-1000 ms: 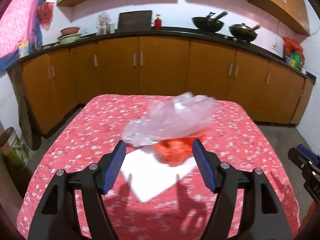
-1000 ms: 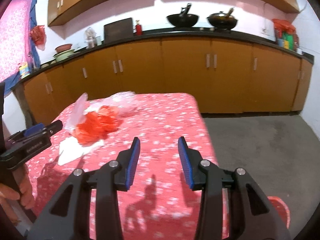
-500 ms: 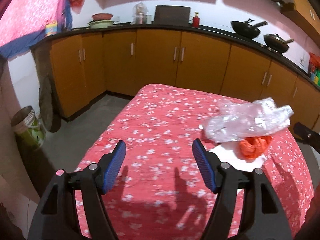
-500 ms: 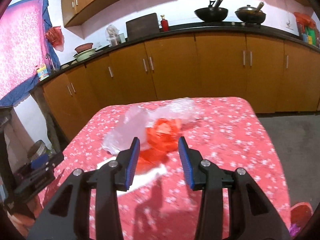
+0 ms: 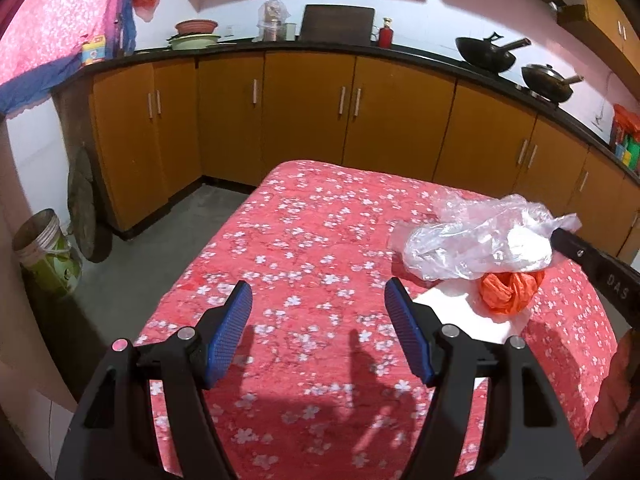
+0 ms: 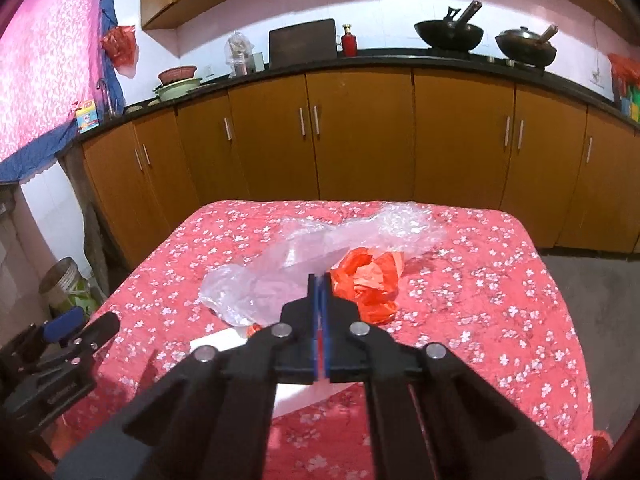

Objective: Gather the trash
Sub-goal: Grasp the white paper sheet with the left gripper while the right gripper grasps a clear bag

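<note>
1. Crumpled clear plastic bag: lying mid-table on red floral tablecloth, overlapping crumpled orange-red plastic wrapper.
2. Flat white paper sheet: under both, flat on cloth.
3. Right gripper: blue pads pressed together at bag's near edge; whether film is pinched, cannot tell.
4. Left gripper: jaws wide apart, nothing between, over bare cloth left of pile.

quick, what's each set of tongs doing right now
Left tongs: open, nothing between them.
Right tongs: shut at the crumpled clear plastic bag; grip unclear.
</note>
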A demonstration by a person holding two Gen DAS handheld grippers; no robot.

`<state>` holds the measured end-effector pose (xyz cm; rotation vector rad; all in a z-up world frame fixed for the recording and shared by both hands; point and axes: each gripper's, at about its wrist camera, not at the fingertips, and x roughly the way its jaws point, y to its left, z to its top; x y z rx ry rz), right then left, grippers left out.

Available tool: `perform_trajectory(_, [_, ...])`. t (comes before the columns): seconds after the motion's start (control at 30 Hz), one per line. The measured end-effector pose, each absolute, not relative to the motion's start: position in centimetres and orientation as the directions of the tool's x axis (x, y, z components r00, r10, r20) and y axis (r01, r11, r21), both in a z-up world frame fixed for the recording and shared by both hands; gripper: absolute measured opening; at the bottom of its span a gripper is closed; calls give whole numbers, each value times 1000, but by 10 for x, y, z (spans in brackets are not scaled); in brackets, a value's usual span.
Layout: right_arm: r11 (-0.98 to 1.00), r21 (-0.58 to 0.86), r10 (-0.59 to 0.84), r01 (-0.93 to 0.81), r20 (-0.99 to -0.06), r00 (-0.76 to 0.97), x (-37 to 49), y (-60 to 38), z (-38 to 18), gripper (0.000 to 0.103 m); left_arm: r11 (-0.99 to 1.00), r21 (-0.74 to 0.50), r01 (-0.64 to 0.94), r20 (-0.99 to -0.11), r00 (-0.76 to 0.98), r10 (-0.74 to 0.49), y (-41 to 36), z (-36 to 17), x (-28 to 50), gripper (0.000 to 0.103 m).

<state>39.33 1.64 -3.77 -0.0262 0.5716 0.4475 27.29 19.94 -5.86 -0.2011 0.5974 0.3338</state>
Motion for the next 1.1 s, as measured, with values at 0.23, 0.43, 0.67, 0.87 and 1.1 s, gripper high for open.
perform_trajectory(0.23, [926,137,373,-351,-460,806,384,-21,-23,2,948,-73,-311,-612,764,204,179,-63,292,68])
perform_trajectory(0.43, [952,124,307,-281,-434,847,384,-49,-18,2,966,-15,-256,-644,742,187,156,-67,313,68])
perform_trajectory(0.67, [974,99,228,-206,-430,873,385,-70,-19,2,977,2,-214,-711,686,151,145,-78,335,61])
perform_trajectory(0.87, [978,84,210,-193,-450,868,384,-75,-25,2,985,-11,-171,-780,618,99,139,-92,350,50])
perform_trajectory(1.1, [978,81,207,-191,-450,869,383,-78,-25,2,994,3,-105,-775,629,69,126,-92,350,6])
